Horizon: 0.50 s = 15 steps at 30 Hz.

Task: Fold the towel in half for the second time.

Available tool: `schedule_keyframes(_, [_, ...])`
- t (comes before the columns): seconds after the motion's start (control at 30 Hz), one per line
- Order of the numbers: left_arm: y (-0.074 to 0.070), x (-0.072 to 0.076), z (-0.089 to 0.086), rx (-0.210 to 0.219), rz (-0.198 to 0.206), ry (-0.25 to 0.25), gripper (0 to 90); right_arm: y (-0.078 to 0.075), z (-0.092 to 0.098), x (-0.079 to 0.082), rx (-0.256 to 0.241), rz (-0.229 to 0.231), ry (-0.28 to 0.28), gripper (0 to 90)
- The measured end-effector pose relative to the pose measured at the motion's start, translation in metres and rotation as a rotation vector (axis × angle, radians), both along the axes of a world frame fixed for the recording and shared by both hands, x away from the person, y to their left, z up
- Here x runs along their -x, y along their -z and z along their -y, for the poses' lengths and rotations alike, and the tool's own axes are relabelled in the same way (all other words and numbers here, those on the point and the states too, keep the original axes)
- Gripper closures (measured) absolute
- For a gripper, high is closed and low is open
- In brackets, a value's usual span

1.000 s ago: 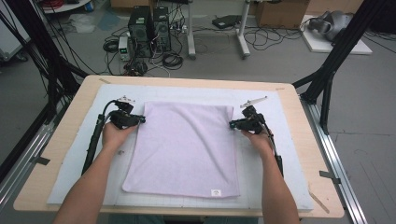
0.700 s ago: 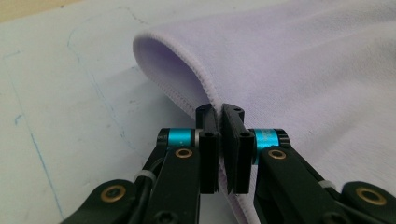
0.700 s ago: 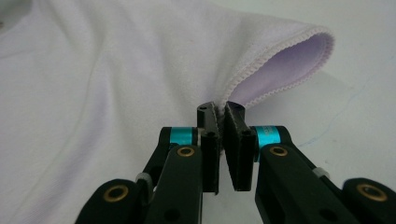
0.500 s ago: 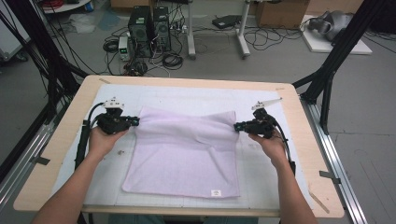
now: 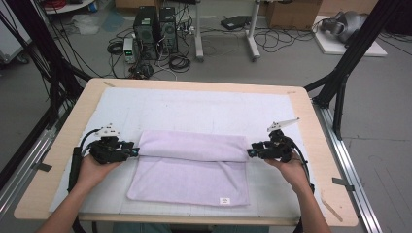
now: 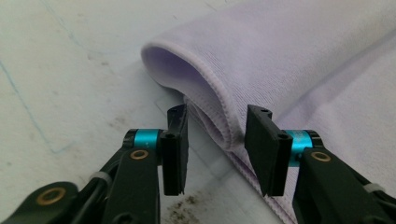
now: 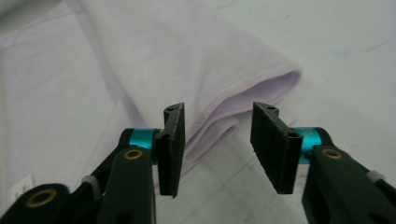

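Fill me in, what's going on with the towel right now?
A person is folding a lilac towel on the white mat with a gripper in each hand. The far edge has been folded over toward the person, making a soft roll across the towel. The left gripper sits at the roll's left end and the right gripper at its right end. Both gripper views show the jaws open, with the folded edge between them and not pinched.

1. Towel point(image 5: 194, 167): lilac cloth, matt, fine looped pile, stitched hem.
2. Table point(image 5: 311, 104): pale wood edge, matt white mat point(image 5: 194, 109), scuffed.
3. Left gripper point(image 6: 215, 144): matt black plastic, glossy teal metal collars.
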<state>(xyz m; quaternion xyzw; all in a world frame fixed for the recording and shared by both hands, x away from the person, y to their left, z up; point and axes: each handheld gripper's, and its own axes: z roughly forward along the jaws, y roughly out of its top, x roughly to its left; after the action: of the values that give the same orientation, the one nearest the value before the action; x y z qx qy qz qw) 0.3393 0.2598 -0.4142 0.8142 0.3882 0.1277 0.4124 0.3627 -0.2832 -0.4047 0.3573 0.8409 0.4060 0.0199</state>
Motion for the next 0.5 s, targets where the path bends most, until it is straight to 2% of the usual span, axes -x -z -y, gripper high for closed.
schedule_keyframes(0.1, [-0.008,-0.013,0.001,0.009,0.018,-0.021,54.6,-0.010,-0.006,-0.010,0.014,0.049,0.025,46.9])
schedule_keyframes(0.13, [-0.009,-0.019,0.002,0.016,0.011,-0.028,53.3,-0.012,-0.008,-0.014,0.019,0.069,0.024,45.9])
schedule_keyframes(0.2, [-0.008,-0.031,0.004,0.020,0.003,-0.047,51.8,-0.014,-0.015,-0.023,0.037,0.082,0.029,43.5])
schedule_keyframes(0.23, [-0.007,-0.037,0.005,0.027,0.009,-0.058,51.5,-0.013,-0.018,-0.028,0.046,0.077,0.037,42.6])
schedule_keyframes(0.3, [-0.003,-0.049,0.008,0.019,-0.020,-0.069,49.8,-0.008,-0.023,-0.039,0.048,0.076,0.040,41.2])
schedule_keyframes(0.37, [0.000,-0.058,0.013,0.011,-0.027,-0.074,48.6,-0.003,-0.026,-0.045,0.062,0.070,0.045,40.9])
schedule_keyframes(0.43, [0.004,-0.065,0.018,0.017,-0.019,-0.078,47.9,0.003,-0.028,-0.050,0.064,0.056,0.048,40.9])
schedule_keyframes(0.47, [0.006,-0.068,0.020,0.008,-0.018,-0.075,47.7,0.006,-0.028,-0.052,0.072,0.050,0.051,40.9])
schedule_keyframes(0.5, [0.008,-0.072,0.022,-0.004,-0.036,-0.068,46.9,0.010,-0.028,-0.053,0.076,0.043,0.058,40.9])
